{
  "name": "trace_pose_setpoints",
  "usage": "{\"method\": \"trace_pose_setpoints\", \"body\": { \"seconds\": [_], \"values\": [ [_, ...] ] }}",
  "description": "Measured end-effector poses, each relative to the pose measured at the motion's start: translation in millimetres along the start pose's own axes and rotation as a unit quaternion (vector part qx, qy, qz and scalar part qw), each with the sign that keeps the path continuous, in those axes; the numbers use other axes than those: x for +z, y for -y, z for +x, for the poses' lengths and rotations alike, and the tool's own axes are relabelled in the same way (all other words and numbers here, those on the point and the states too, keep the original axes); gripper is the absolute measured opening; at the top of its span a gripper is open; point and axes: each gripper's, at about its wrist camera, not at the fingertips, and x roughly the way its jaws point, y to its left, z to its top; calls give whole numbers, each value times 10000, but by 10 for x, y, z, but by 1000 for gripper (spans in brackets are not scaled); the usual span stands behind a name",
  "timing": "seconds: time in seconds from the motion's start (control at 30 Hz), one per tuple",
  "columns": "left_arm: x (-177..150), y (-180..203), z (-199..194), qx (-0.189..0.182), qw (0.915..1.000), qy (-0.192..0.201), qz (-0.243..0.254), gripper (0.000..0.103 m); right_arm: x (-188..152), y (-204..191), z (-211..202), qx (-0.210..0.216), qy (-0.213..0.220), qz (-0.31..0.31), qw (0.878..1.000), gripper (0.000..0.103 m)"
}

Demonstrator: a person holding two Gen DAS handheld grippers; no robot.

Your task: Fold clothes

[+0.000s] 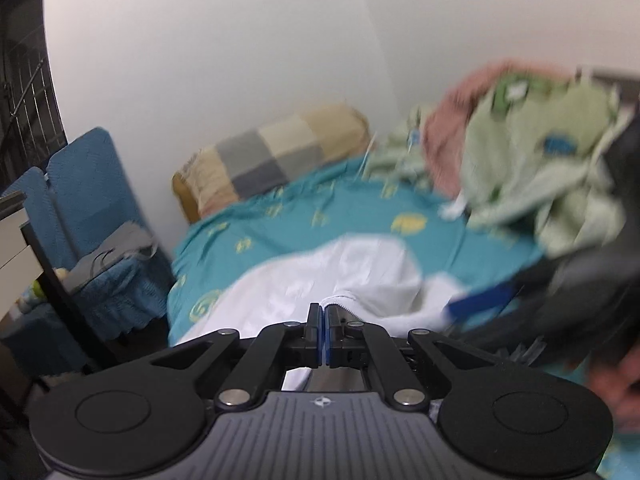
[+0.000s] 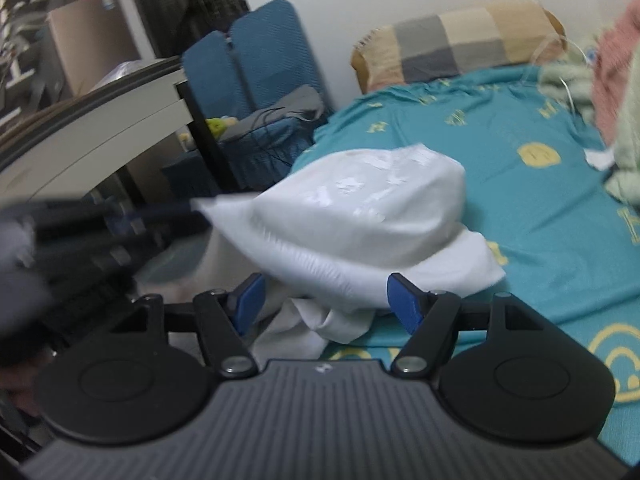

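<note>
A white garment (image 1: pixel 344 276) lies bunched on the teal bed sheet (image 1: pixel 288 220). My left gripper (image 1: pixel 323 312) is shut on an edge of the white garment and lifts it. In the right wrist view the garment (image 2: pixel 360 216) hangs stretched from the left gripper's tip (image 2: pixel 192 206), which enters blurred from the left. My right gripper (image 2: pixel 324 300) is open, its blue pads (image 2: pixel 404 300) on either side of the garment's lower folds. The right gripper shows blurred at the right of the left wrist view (image 1: pixel 480 300).
A pile of green and pink clothes (image 1: pixel 540 152) sits at the far right of the bed. A checked pillow (image 1: pixel 280 152) lies against the white wall. A blue chair (image 2: pixel 260 76) and a desk (image 2: pixel 120 120) stand left of the bed.
</note>
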Motion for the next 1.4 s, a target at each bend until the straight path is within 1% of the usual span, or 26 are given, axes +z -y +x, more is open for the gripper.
{"method": "trace_pose_setpoints", "body": {
  "seconds": [0.1,0.13,0.2,0.23,0.3,0.33,0.37,0.43,0.5,0.6,0.7,0.8,0.87,0.9,0.93,1.07,1.17,1.23,1.3,1.37,1.4],
  "values": [
    [130,23,-246,-331,9986,339,-249,1,29,-52,-19,78,189,20,9998,71],
    [157,46,-314,-396,9979,427,-296,1,42,-63,-29,106,270,55,9996,71],
    [203,89,-437,-478,9963,594,-383,1,76,-84,-73,11,554,103,9984,69],
    [213,105,-478,-442,9959,667,-418,1,90,-91,-99,-155,679,86,9975,69],
    [229,105,-522,-363,9948,786,-541,1,111,-100,-164,-648,909,12,9937,70],
    [235,95,-521,-300,9945,813,-595,1,122,-96,-198,-808,1007,10,9916,70],
    [236,88,-511,-218,9943,824,-633,1,134,-92,-232,-964,1101,12,9892,70],
    [208,39,-457,-74,9944,777,-715,1,162,-74,-298,-1083,1116,126,9878,70],
    [163,-36,-357,-8,9945,653,-813,1,199,-69,-387,-1245,1082,210,9861,70],
    [106,-87,-259,5,9952,494,-847,1,235,-39,-501,-1575,894,213,9832,70],
    [85,-82,-225,-96,9950,411,-901,1,218,64,-551,-1858,616,331,9801,70],
    [72,-46,-208,-270,9946,348,-943,1,130,188,-590,-2003,268,638,9773,70],
    [61,-28,-191,-322,9941,315,-988,1,83,232,-575,-2188,109,661,9735,70],
    [58,-28,-183,-354,9936,299,-1031,1,51,247,-555,-2190,91,633,9736,70],
    [55,-36,-175,-387,9929,286,-1091,1,27,259,-533,-2082,111,637,9759,70],
    [35,-79,-156,-399,9910,220,-1257,1,-32,217,-443,-1222,79,754,9896,70],
    [24,-113,-143,-340,9904,160,-1331,1,-70,37,-412,-856,59,483,9951,70],
    [28,-141,-147,-375,9889,147,-1428,1,-91,-92,-371,-798,72,241,9965,70],
    [31,-156,-153,-461,9870,143,-1531,1,-98,-170,-310,-723,152,186,9971,70],
    [39,-159,-165,-557,9845,139,-1658,1,-49,-219,-228,-606,338,140,9975,70],
    [41,-153,-170,-582,9835,142,-1704,1,-16,-256,-197,-624,496,1,9968,69]
  ]
}}
